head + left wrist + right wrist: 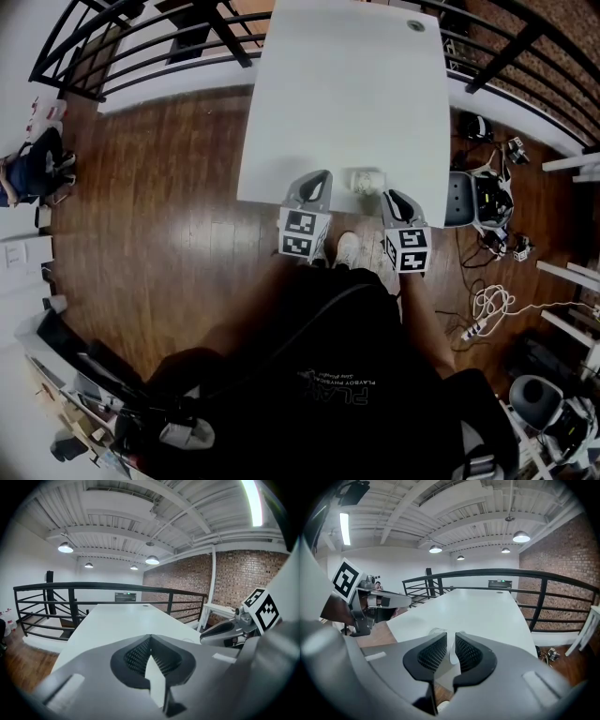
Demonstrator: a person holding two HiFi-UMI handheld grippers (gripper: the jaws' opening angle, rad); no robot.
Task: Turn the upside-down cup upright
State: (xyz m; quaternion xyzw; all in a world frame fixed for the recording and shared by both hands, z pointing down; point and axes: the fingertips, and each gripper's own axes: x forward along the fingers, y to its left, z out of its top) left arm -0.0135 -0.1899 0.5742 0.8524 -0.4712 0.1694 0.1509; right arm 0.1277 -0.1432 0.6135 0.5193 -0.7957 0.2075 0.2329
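Observation:
A clear plastic cup [367,181] stands near the front edge of the white table [347,84], between my two grippers. My right gripper [397,199] is just to its right. In the right gripper view the jaws [450,637] stand a little apart, with the cup's thin wall between them and its round top edge [437,631] showing just beyond. The pads do not visibly press on the wall. My left gripper [315,184] rests at the table edge to the cup's left, and its tips [150,638] are together with nothing in them.
A black railing [141,47] runs round the table's far sides. A grey chair [459,199] and tangled cables [492,305] lie on the wooden floor at the right. A small round cap [415,25] sits in the table's far corner. A shoe [348,248] shows below the table edge.

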